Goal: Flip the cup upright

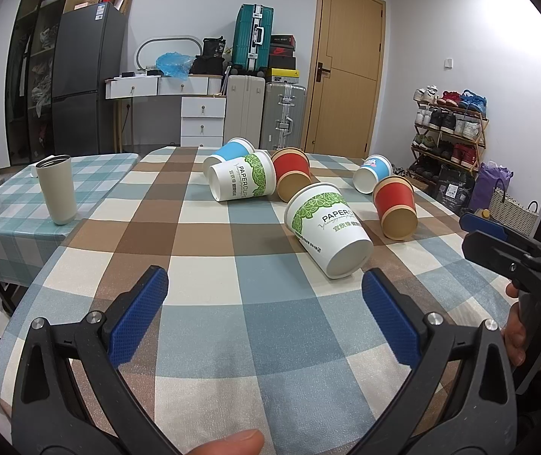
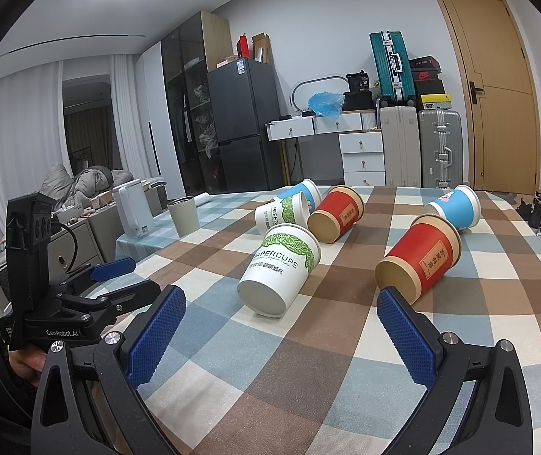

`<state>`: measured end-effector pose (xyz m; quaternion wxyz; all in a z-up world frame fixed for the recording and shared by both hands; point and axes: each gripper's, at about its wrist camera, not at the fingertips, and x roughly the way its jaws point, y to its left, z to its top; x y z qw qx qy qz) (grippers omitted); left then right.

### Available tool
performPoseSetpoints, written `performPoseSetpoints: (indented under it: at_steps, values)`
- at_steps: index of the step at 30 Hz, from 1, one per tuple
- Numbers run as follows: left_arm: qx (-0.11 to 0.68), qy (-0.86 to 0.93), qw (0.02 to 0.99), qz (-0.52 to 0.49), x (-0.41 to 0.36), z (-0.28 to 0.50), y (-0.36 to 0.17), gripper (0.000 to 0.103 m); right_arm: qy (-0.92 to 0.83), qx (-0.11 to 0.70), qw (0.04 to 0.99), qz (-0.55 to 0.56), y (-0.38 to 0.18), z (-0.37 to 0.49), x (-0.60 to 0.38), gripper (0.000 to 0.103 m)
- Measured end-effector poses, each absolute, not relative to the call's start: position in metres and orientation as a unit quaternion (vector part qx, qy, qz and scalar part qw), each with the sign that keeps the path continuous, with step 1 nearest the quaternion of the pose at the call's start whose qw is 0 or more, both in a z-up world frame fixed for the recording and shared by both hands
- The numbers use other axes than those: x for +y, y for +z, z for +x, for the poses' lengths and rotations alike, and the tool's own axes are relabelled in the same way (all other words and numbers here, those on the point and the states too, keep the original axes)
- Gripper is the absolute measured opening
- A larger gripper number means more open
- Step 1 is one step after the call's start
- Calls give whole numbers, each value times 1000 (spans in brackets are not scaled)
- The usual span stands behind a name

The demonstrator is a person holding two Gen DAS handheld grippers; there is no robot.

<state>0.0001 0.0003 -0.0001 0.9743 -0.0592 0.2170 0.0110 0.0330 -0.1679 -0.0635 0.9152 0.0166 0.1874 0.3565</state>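
Several paper cups lie on their sides on the checked tablecloth. Nearest is a white-and-green cup, which also shows in the right wrist view, with its base toward me. Beside it lies a red cup, also in the right wrist view. Farther back lie a second white-and-green cup, a red cup and two blue cups. My left gripper is open and empty, short of the nearest cup. My right gripper is open and empty, between the nearest white and red cups.
A beige tumbler stands upright on the adjoining green-checked table at the left, next to a white kettle. Behind the table are a fridge, drawers, suitcases, a door and a shoe rack.
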Motion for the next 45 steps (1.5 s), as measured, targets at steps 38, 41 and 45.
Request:
performPoseSetpoints:
  at_steps: [38, 41, 45]
  values:
    - [217, 11, 974, -58, 0, 0, 0, 102, 356, 187, 915, 17, -63, 33, -168, 103]
    - [217, 10, 974, -58, 0, 0, 0, 102, 355, 188, 916, 19, -63, 32, -169, 103]
    - [218, 10, 974, -59, 0, 0, 0, 102, 354, 190, 915, 22, -61, 35, -173, 103]
